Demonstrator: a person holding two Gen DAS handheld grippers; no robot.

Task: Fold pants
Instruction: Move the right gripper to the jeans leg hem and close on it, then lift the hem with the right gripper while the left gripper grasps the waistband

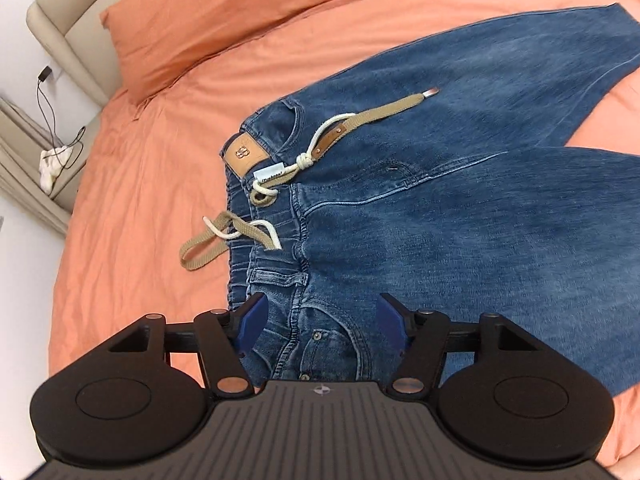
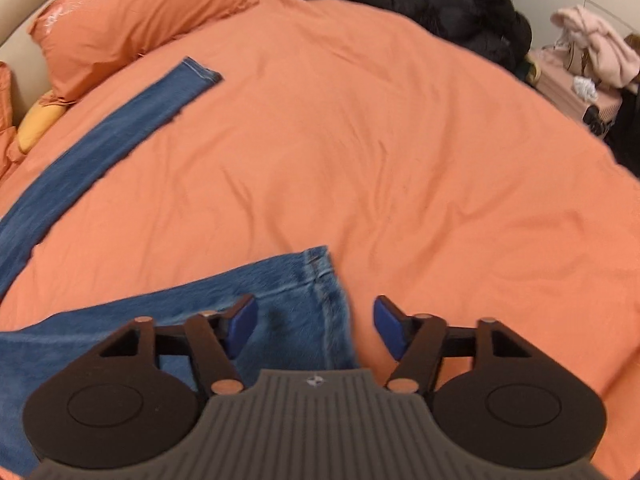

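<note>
Jeans point(image 1: 420, 216) flat — grippers (both) agape

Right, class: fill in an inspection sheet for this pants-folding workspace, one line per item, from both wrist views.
Surface: bed with an orange cover, lightly wrinkled.
Job's things: blue jeans lying flat and unfolded, legs spread apart; tan belt and white drawstring loose at the waistband.
Clutter: orange pillow; black garment at the far edge of the bed.
Grippers: left gripper open over the waistband; right gripper open over a leg hem; neither holds anything.
Cables: black cable by the bedside.
Surroundings: beige headboard; pink clothing piled beside the bed.
</note>
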